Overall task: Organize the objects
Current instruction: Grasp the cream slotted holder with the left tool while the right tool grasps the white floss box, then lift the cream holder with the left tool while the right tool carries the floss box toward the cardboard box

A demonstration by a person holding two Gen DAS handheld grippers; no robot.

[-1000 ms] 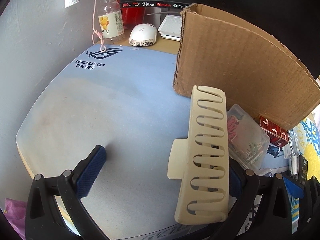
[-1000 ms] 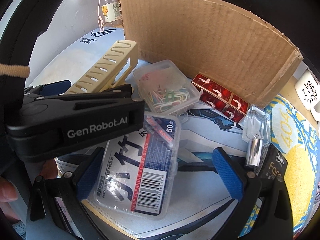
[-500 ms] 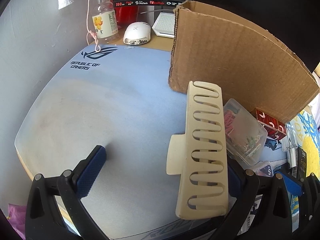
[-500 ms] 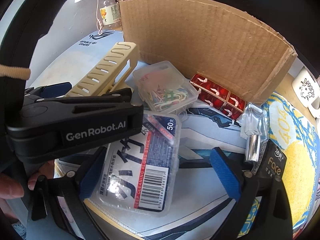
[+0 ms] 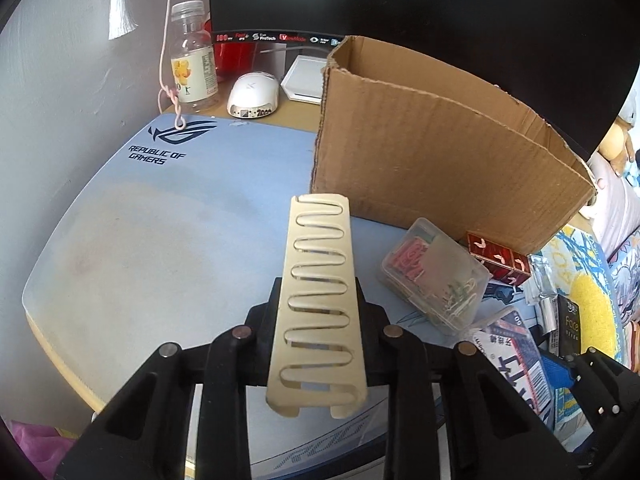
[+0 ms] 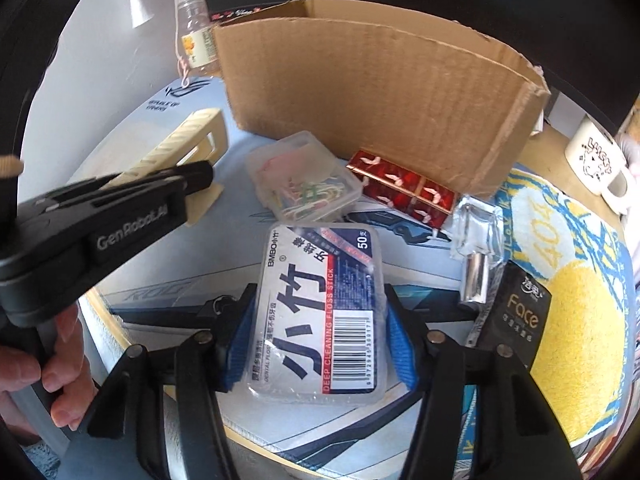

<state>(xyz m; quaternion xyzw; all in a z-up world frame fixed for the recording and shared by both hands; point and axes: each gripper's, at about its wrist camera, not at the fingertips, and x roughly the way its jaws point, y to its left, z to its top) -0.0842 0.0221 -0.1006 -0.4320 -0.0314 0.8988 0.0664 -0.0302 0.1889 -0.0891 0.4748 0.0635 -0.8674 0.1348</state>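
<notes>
Left tongs: our left tongs point(image 5: 320, 320) have just been closing, and now they clamp the cream hair claw clip point(image 5: 318, 304), which stands up between the jaws and points toward the box.
Right tongs: our right tongs point(image 6: 320, 344) have also just been closing; the blue pads point(image 6: 402, 354) now press both long sides of the dental floss stick box point(image 6: 320, 312), which we judge has not left the counter yet.
Box: the open cardboard box point(image 5: 440, 160) stands just behind the clutter, and from here we cannot see inside it.
Still loose: the clear case of paper clips point(image 6: 304, 180) lies just beside the floss box, with the red patterned carton point(image 6: 404, 192) behind it against the cardboard wall.
Further right: a small clear bottle with a silver cap point(image 6: 476, 240) lies near a black packet marked Face point(image 6: 516, 312), the packet's edge on the yellow and blue towel point(image 6: 568, 320).
Counter: the pale blue mouse mat point(image 5: 160, 232) covers the counter; its left part is bare.
Back edge: a plastic drink bottle point(image 5: 194, 60) and a white mouse point(image 5: 253, 96) sit well apart from the pile.
Progress: we call this early; two things are gripped, nothing visibly packed, and four more items wait beside the box.
Next: we reckon both loads need lifting over the cardboard rim.
</notes>
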